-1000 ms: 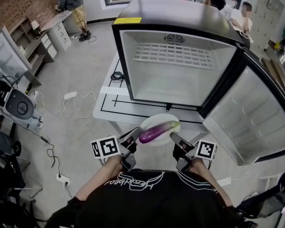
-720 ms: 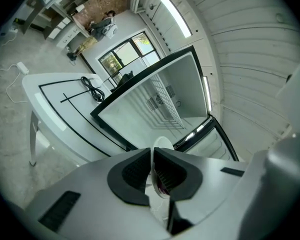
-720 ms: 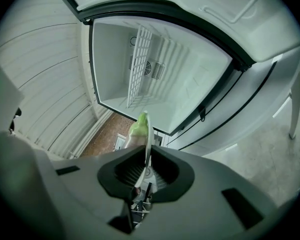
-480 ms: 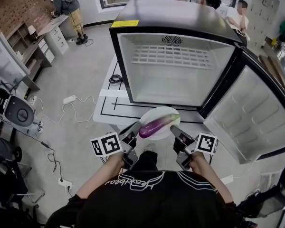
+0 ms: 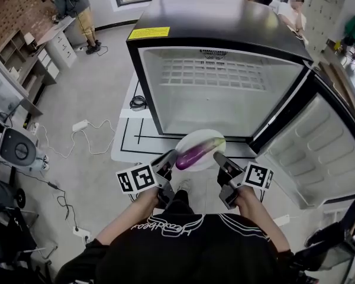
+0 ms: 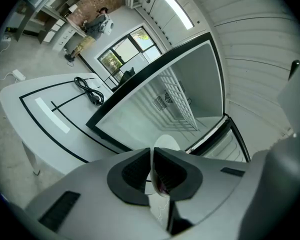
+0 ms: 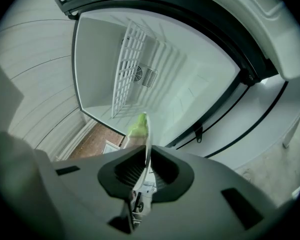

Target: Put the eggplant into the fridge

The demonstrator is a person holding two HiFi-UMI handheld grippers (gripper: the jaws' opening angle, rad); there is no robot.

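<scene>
Here, the left claw [image 5: 169,158] is closed tight on the left rim of a white plate [image 5: 196,137]. The eggplant [image 5: 194,155] lies on this plate. The right claw [image 5: 218,158] pinches the right rim, just before the open fridge [image 5: 213,16].

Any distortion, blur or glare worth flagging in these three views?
Head view: evenly lit and sharp, fridge edges bowed by the wide lens. Left gripper view: heavy fisheye, black corners, bright ceiling light. Right gripper view: same fisheye; plate rim near the lens looks soft.
</scene>
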